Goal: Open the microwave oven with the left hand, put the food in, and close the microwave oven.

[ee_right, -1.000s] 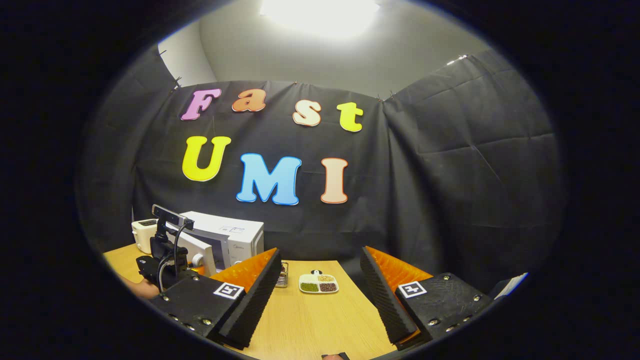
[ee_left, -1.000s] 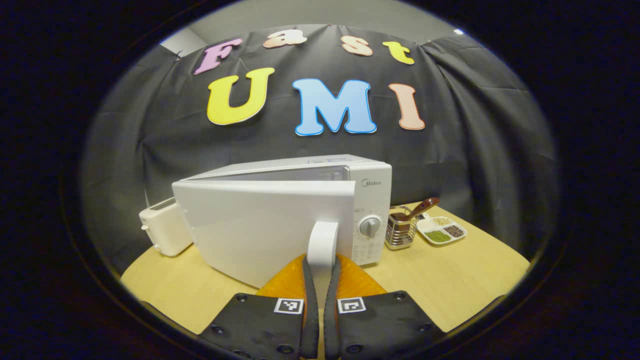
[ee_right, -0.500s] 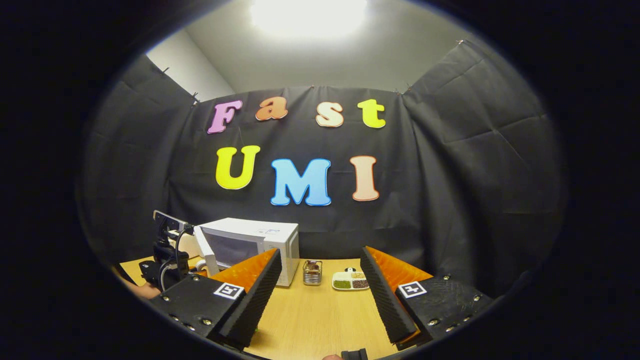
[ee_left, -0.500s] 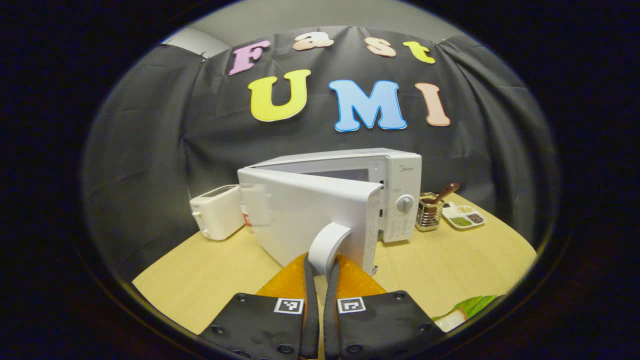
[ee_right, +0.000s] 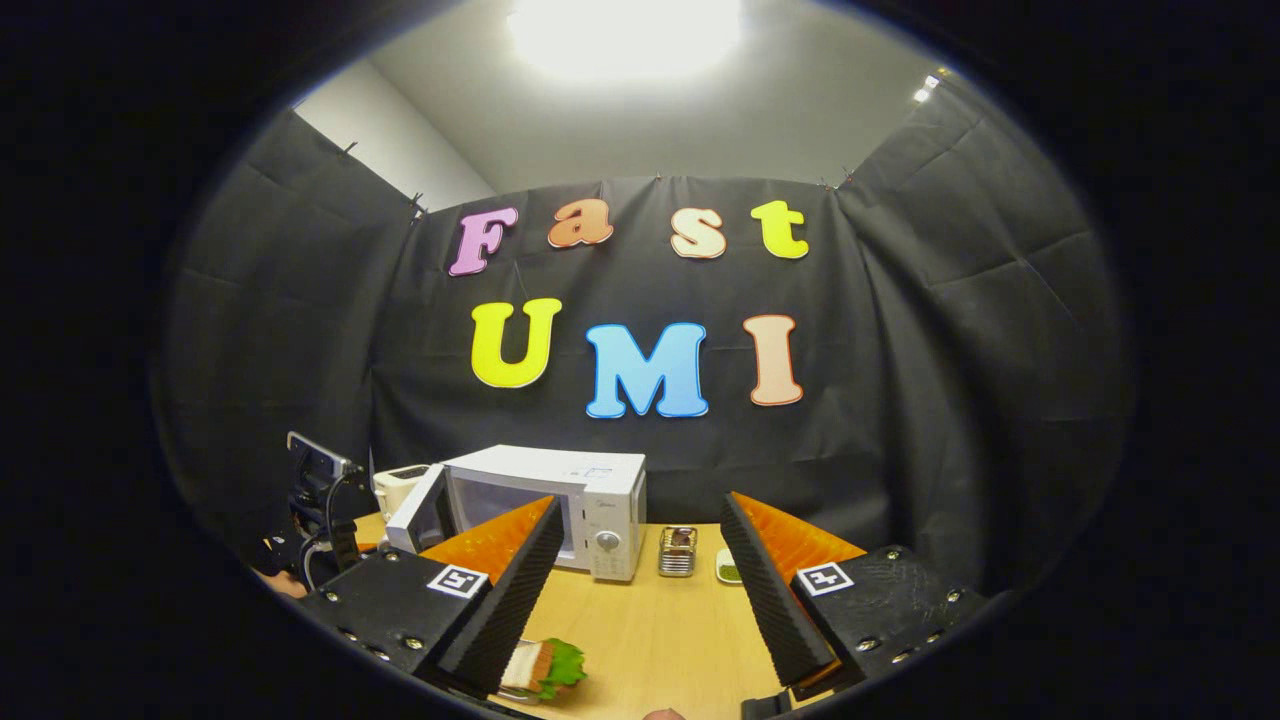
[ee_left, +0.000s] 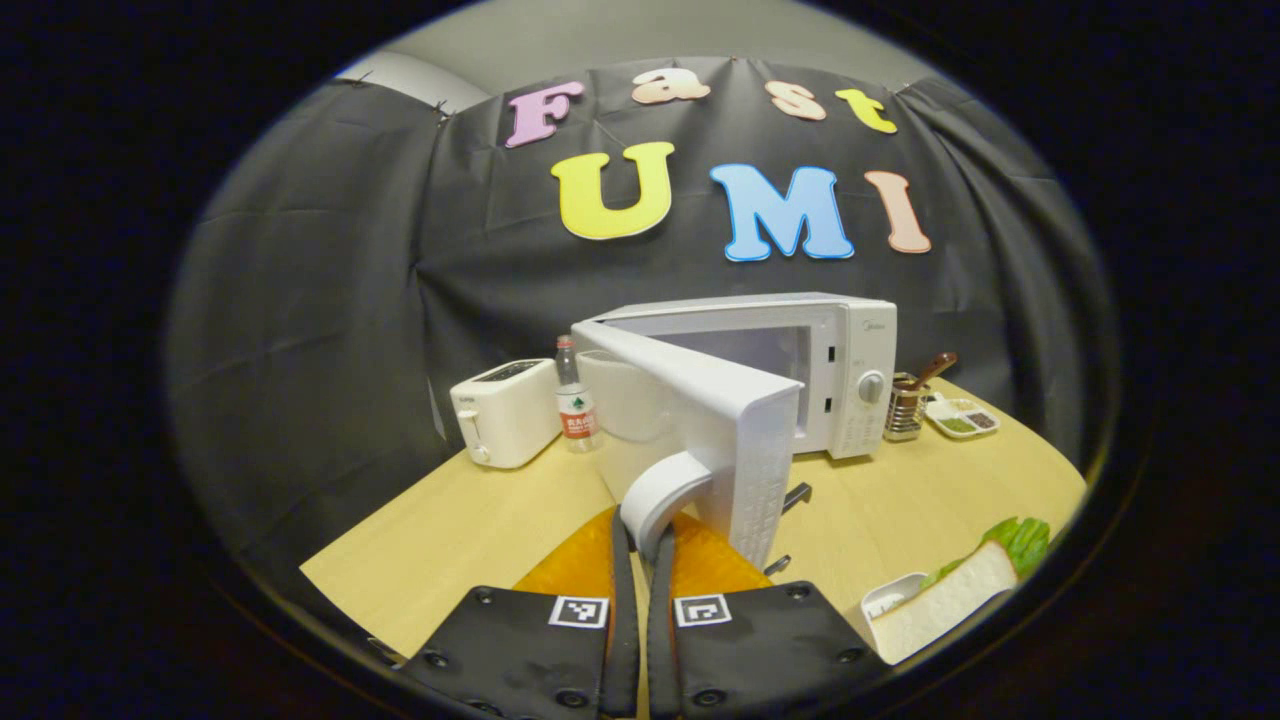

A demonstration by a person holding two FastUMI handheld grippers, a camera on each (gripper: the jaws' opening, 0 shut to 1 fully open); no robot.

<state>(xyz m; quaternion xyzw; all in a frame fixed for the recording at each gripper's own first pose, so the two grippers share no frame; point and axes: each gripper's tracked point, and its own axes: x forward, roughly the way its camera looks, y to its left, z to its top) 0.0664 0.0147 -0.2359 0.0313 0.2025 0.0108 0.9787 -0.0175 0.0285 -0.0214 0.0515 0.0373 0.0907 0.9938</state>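
The white microwave (ee_left: 850,350) stands at the back of the table with its door (ee_left: 720,420) swung wide toward me. My left gripper (ee_left: 642,522) is shut on the door's curved white handle (ee_left: 655,485). A sandwich with lettuce (ee_left: 960,590) lies on a small white plate at the lower right of the left gripper view. In the right gripper view, the right gripper (ee_right: 638,505) stands open and holds nothing, above the table in front of the microwave (ee_right: 600,500). The sandwich (ee_right: 545,665) lies below its left finger. The left gripper's rig (ee_right: 320,500) is by the open door (ee_right: 412,512).
A white toaster (ee_left: 505,410) and a water bottle (ee_left: 573,410) stand left of the microwave. A metal utensil holder (ee_left: 905,405) and a divided dish of seasonings (ee_left: 962,420) stand to its right. The wooden table (ee_left: 450,530) has bare room on the left.
The microwave door has swung from nearly closed to wide open, pulled by my left gripper. The right gripper view has turned left, bringing the sandwich into sight.
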